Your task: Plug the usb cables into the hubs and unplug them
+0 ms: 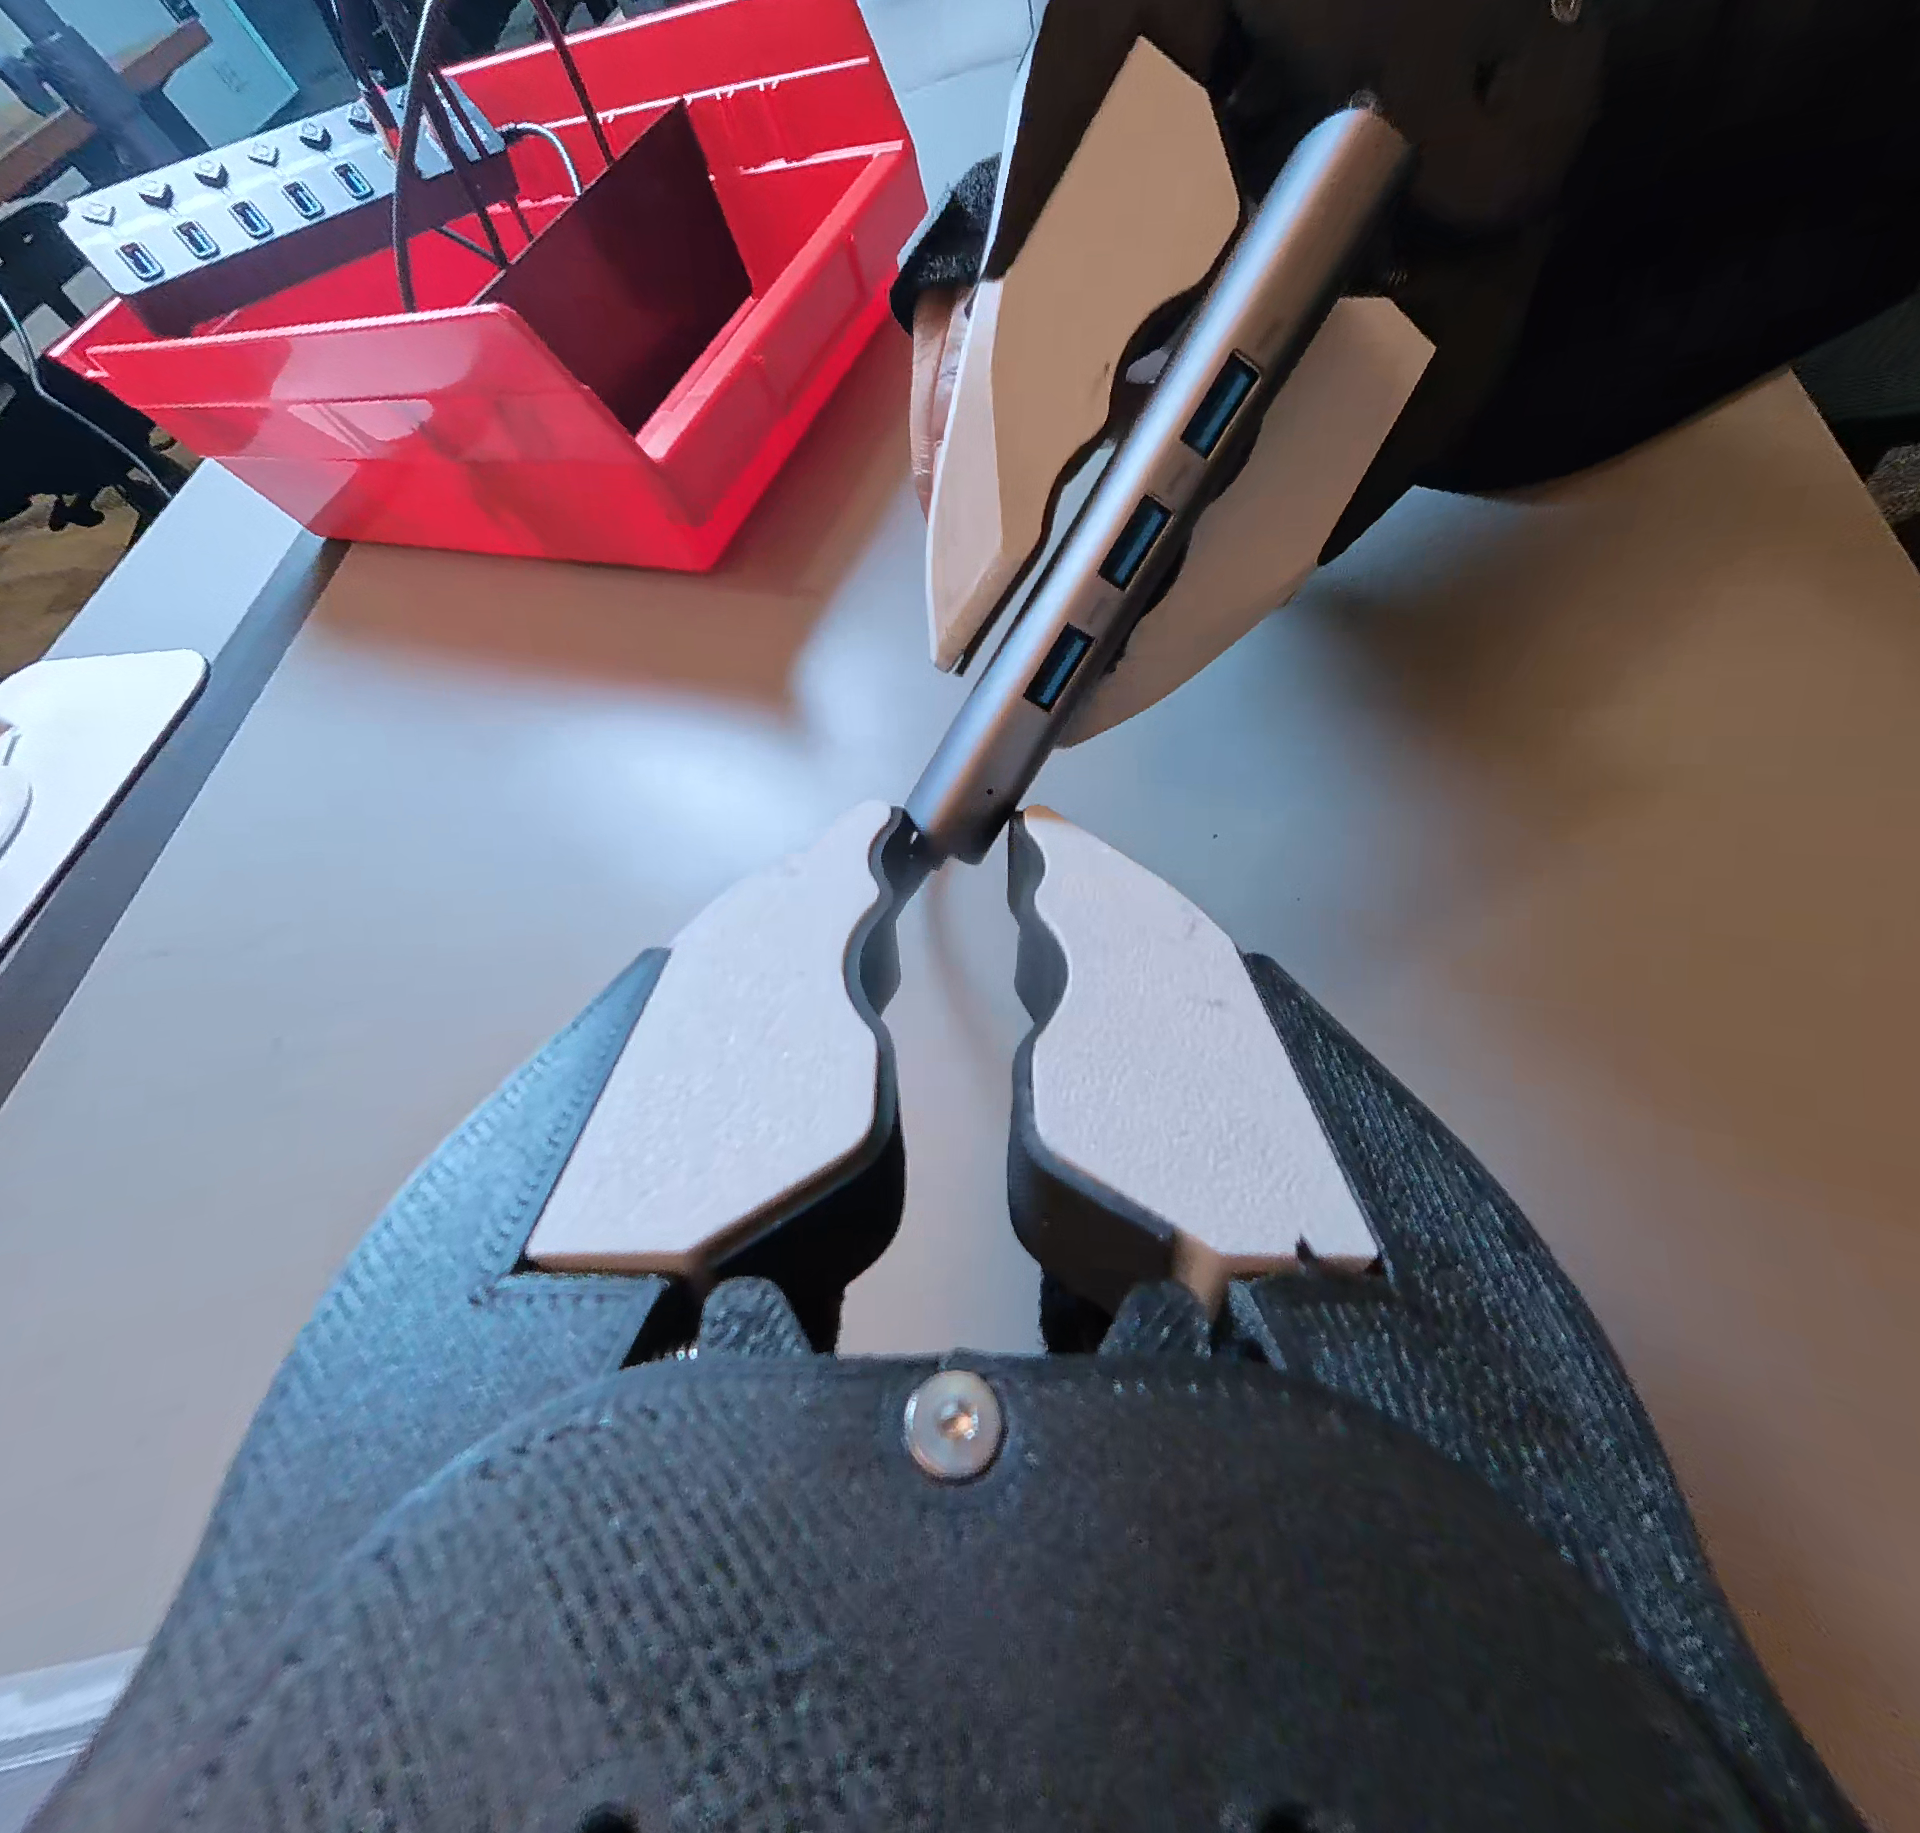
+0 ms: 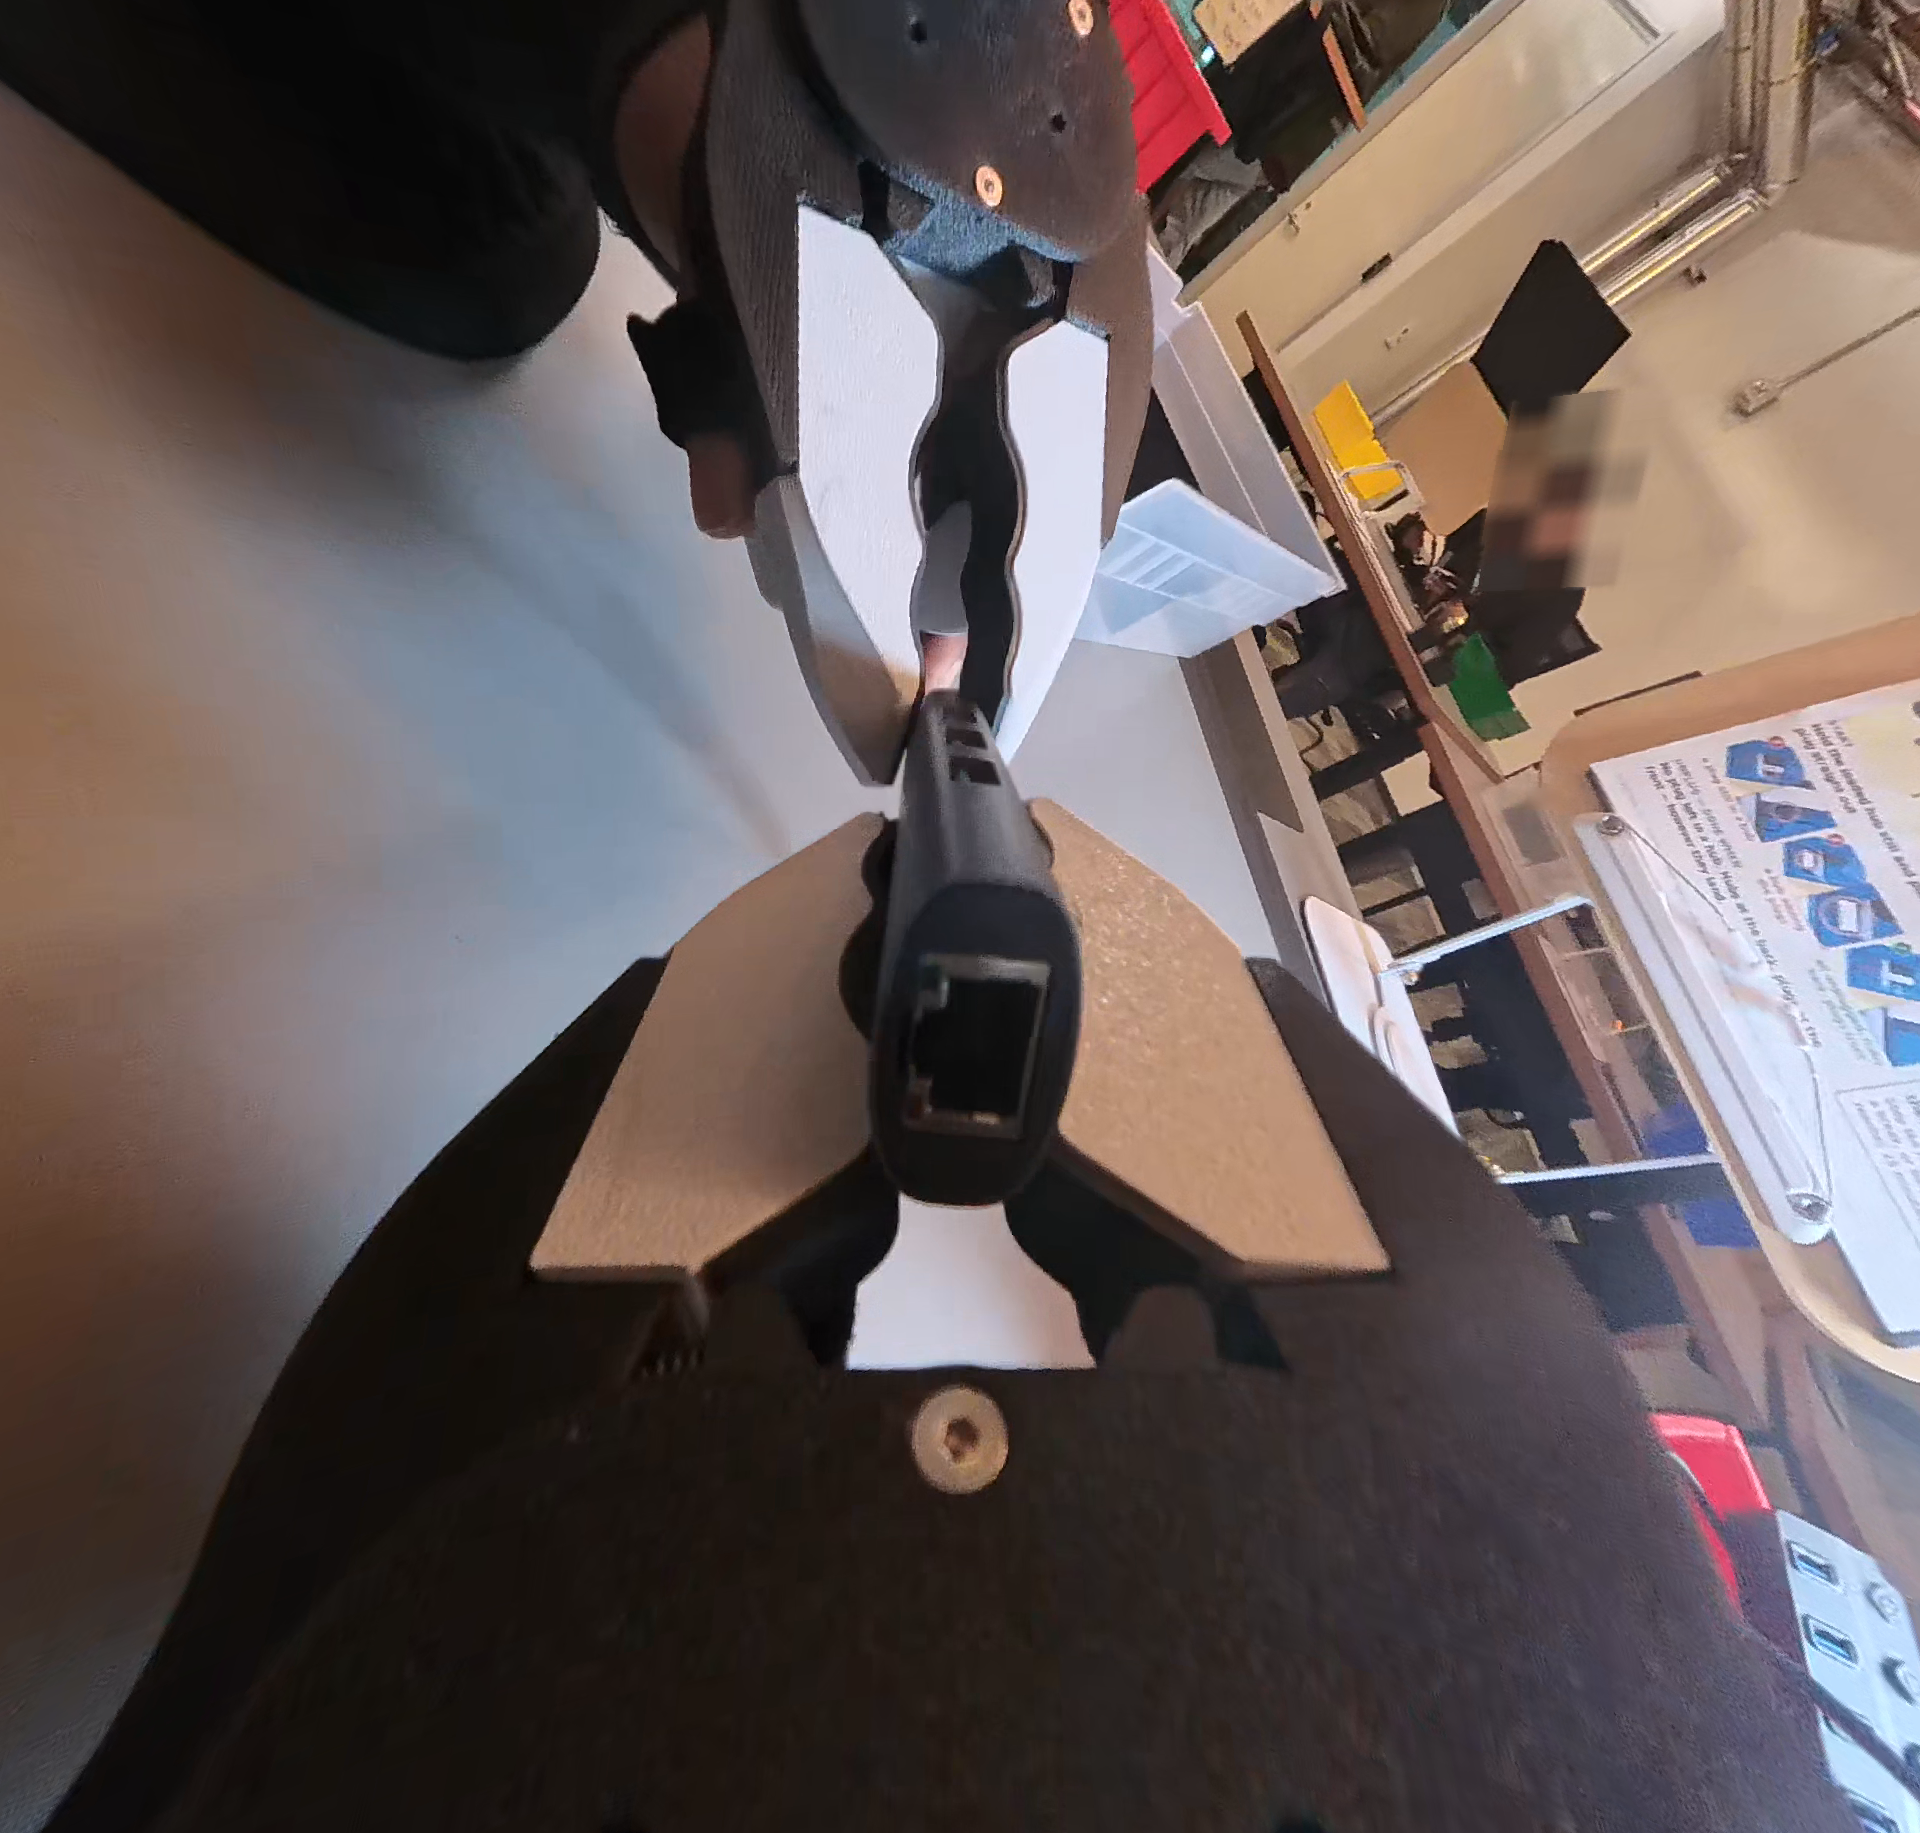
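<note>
A slim grey hub [image 1: 1132,536] with three blue ports is clamped above the tabletop [image 1: 520,848] by the right hand-held gripper [image 2: 961,827]; the left hand-held gripper [image 1: 951,827] is parted at its tip; a red bin [image 1: 499,412] is seen far left

The left gripper [image 1: 951,827] points toward 12 o'clock, its two fingers [image 1: 748,1035] parted with a narrow gap between them. The right gripper [image 2: 961,848] comes against it from about 1 o'clock in the left wrist view, its fingers [image 2: 1164,1045] pressed closed on a slim grey hub [image 1: 1132,526]. The tips of both grippers almost meet.
</note>
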Demonstrator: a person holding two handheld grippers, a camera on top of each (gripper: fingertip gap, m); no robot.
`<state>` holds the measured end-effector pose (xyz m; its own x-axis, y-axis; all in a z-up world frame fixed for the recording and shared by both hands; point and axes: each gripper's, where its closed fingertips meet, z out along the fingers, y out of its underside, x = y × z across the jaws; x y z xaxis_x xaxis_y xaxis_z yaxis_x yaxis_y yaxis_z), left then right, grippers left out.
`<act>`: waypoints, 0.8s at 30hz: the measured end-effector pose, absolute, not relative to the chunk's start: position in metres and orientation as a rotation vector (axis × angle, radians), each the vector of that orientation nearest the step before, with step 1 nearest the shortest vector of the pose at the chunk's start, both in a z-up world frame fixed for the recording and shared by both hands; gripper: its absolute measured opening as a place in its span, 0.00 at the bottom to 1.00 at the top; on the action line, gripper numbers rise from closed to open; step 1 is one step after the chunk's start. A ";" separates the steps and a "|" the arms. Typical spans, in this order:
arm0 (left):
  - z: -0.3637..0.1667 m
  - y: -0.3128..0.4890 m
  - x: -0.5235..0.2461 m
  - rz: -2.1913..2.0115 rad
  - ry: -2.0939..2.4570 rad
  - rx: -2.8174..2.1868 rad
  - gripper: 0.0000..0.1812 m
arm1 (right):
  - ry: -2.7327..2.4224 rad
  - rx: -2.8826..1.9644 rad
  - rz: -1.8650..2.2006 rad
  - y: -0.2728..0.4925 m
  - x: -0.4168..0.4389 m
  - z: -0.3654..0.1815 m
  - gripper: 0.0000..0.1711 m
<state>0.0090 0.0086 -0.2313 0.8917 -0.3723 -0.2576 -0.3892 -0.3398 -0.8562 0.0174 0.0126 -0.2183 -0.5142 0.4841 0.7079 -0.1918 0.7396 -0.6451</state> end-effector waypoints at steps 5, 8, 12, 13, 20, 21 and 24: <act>-0.237 0.009 0.010 0.006 0.556 -1.982 0.10 | -1.985 -0.226 0.834 0.012 0.019 -0.224 0.10; -0.243 0.009 0.009 0.010 0.557 -2.007 0.10 | -2.016 -0.249 0.820 0.013 0.018 -0.230 0.10; -0.235 0.007 0.004 -0.023 0.520 -1.987 0.15 | -2.025 -0.278 0.821 0.014 0.017 -0.230 0.10; -0.229 0.005 0.002 -0.041 0.502 -1.969 0.16 | -2.023 -0.288 0.826 0.014 0.017 -0.230 0.10; -0.176 -0.018 -0.051 0.102 0.279 -1.847 0.16 | -2.036 -0.325 0.863 0.015 0.017 -0.231 0.10; -0.167 -0.025 -0.064 0.160 0.239 -1.838 0.15 | -2.038 -0.328 0.866 0.015 0.017 -0.231 0.10; -0.145 -0.053 -0.107 0.267 0.110 -1.862 0.15 | -2.044 -0.334 0.866 0.015 0.017 -0.232 0.10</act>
